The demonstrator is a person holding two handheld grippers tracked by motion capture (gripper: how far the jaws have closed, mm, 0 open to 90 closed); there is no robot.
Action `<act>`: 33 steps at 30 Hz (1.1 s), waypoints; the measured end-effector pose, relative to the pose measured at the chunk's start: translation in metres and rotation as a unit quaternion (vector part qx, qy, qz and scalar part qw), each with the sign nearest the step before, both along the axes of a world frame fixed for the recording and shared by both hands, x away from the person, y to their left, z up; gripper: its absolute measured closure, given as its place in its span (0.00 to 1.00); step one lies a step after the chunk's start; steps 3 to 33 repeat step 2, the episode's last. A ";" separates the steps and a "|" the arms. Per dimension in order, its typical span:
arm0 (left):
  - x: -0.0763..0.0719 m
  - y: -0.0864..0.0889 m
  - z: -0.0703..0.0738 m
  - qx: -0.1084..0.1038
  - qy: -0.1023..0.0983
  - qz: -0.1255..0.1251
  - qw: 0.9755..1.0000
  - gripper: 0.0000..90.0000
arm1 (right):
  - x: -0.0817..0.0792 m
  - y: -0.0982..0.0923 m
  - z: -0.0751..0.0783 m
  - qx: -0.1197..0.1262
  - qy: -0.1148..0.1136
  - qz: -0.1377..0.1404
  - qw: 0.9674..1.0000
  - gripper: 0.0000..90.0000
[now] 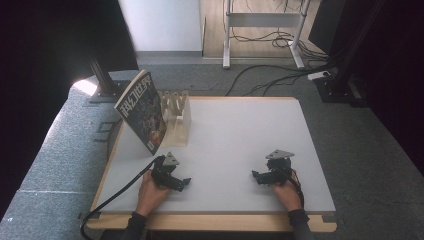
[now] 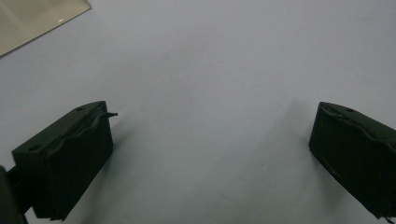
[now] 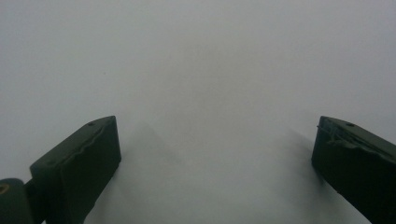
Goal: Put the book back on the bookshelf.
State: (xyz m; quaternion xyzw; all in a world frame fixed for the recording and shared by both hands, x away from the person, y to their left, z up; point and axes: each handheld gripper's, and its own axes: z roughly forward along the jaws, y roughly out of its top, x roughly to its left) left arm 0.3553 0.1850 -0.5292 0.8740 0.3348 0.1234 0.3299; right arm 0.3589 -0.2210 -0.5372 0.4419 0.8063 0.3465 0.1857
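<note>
At the bench's (image 1: 235,125) back left corner a magazine (image 1: 142,111) leans tilted against a wooden rack (image 1: 177,117). Well in front of the rack, the left gripper (image 1: 184,183) rests spread wide, empty. Far right of it, the right gripper (image 1: 256,176) rests likewise spread.

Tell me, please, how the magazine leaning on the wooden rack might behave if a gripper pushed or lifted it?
The magazine stands tilted against the wooden rack, so a nudge would probably tip or slide it. It looks thin, so likely light and floppy if lifted by one edge. Its cover may be slippery.
</note>
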 end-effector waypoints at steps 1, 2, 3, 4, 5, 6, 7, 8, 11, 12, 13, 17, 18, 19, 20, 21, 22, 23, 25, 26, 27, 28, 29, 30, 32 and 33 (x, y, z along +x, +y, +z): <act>0.000 0.000 0.000 -0.001 0.000 0.000 1.000 0.00 | 0.000 0.000 0.000 0.000 0.000 0.000 1.000 0.01; 0.000 0.000 0.000 -0.001 0.000 0.000 1.000 0.00 | 0.000 0.000 0.000 0.000 0.000 0.000 1.000 0.01; 0.000 0.000 0.000 -0.001 0.000 0.000 1.000 0.00 | 0.000 0.000 0.000 0.000 0.000 0.000 1.000 0.01; 0.000 0.000 0.000 -0.001 0.000 0.000 1.000 0.00 | 0.000 0.000 0.000 0.000 0.000 0.000 1.000 0.01; 0.000 0.000 0.000 -0.001 0.000 0.000 1.000 0.00 | 0.000 0.000 0.000 0.000 0.000 0.000 1.000 0.01; 0.000 0.000 0.000 -0.001 0.000 0.000 1.000 0.00 | 0.000 0.000 0.000 0.000 0.000 0.000 1.000 0.01; 0.000 0.000 0.000 -0.001 0.000 0.000 1.000 0.00 | 0.000 0.000 0.000 0.000 0.000 0.000 1.000 0.01; 0.000 0.000 0.000 -0.001 0.000 0.000 1.000 0.00 | 0.000 0.000 0.000 0.000 0.000 0.000 1.000 0.01; 0.000 0.000 0.000 -0.001 0.000 0.000 1.000 0.00 | 0.000 0.000 0.000 0.000 0.000 0.000 1.000 0.01; 0.000 0.000 0.000 -0.001 0.000 0.000 1.000 0.00 | 0.000 0.000 0.000 0.000 0.000 0.000 1.000 0.01; 0.000 0.000 0.000 -0.001 0.000 0.000 1.000 0.00 | 0.000 0.000 0.000 0.000 0.000 0.000 1.000 0.01; 0.000 0.000 0.000 -0.001 0.000 0.000 1.000 0.00 | 0.000 0.000 0.000 0.000 0.000 0.000 1.000 0.01; 0.000 0.000 0.000 -0.001 0.000 0.000 1.000 0.00 | 0.000 0.000 0.000 0.000 0.000 0.000 1.000 0.01; 0.000 0.000 0.000 -0.001 0.000 0.000 1.000 0.00 | 0.000 0.000 0.000 0.000 0.000 0.000 1.000 0.01; 0.000 0.000 0.000 -0.001 0.000 0.000 1.000 0.00 | 0.000 0.000 0.000 0.000 0.000 0.000 1.000 0.01; 0.000 0.000 0.000 -0.001 0.000 0.000 1.000 0.00 | 0.000 0.000 0.000 0.000 0.000 0.000 1.000 0.01; 0.000 0.000 0.000 -0.001 0.000 0.000 1.000 0.00 | 0.000 0.000 0.000 0.000 0.000 0.000 1.000 0.01; 0.000 0.000 0.000 -0.001 0.000 0.000 1.000 0.00 | 0.000 0.000 0.000 0.000 0.000 0.000 1.000 0.01; 0.000 0.000 0.000 -0.001 0.000 0.000 1.000 0.00 | 0.000 0.000 0.000 0.000 0.000 0.000 1.000 0.01; 0.000 0.000 0.000 -0.001 0.000 0.000 1.000 0.00 | 0.000 0.000 0.000 0.000 0.000 0.000 1.000 0.01; 0.000 0.000 0.000 -0.001 0.000 0.000 1.000 0.00 | 0.000 0.000 0.000 0.000 0.000 0.000 1.000 0.01; 0.000 0.000 0.000 -0.001 0.000 0.000 1.000 0.00 | 0.000 0.000 0.000 0.000 0.000 0.000 1.000 0.01; 0.000 0.000 0.000 -0.001 0.000 0.000 1.000 0.00 | 0.000 0.000 0.000 0.000 0.000 0.000 1.000 0.01; 0.000 0.000 0.000 -0.001 0.000 0.000 1.000 0.00 | 0.000 0.000 0.000 0.000 0.000 0.000 1.000 0.01; 0.000 0.000 0.000 -0.001 0.000 0.000 1.000 0.00 | 0.000 0.000 0.000 0.000 0.000 0.000 1.000 0.01; 0.000 0.000 0.000 -0.001 0.000 0.000 1.000 0.00 | 0.000 0.000 0.000 0.000 0.000 0.000 1.000 0.01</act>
